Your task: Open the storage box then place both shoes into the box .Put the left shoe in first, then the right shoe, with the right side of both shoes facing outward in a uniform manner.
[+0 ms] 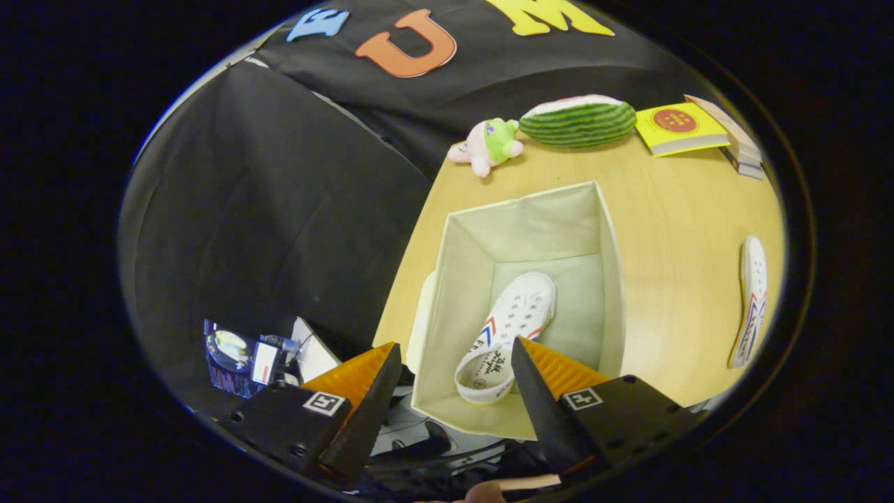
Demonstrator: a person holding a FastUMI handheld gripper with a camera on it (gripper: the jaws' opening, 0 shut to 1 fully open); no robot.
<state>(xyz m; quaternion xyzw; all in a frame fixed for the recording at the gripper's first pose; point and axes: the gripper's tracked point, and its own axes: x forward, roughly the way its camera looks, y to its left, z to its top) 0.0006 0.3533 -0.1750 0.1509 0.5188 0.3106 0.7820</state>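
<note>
An open pale fabric storage box (461, 279) stands on the wooden table, just ahead of my fingers. Inside it lies a white shoe (506, 328) with red and blue stripes, on its side, heel opening toward me. A second white shoe (751, 307) with the same stripes lies on the table to the right of the box, well apart from it. My gripper (454, 356) hovers above the box's near edge, open, with nothing between its fingers. One fingertip (520, 353) shows just over the heel of the shoe in the box.
Beyond the box, at the table's far side, lie a pink and green plush toy (489, 143), a watermelon-shaped cushion (578, 120) and stacked books (681, 127). The table (670, 223) ends at the left of the box, where black cloth hangs. Small items (241, 360) sit low beyond that edge.
</note>
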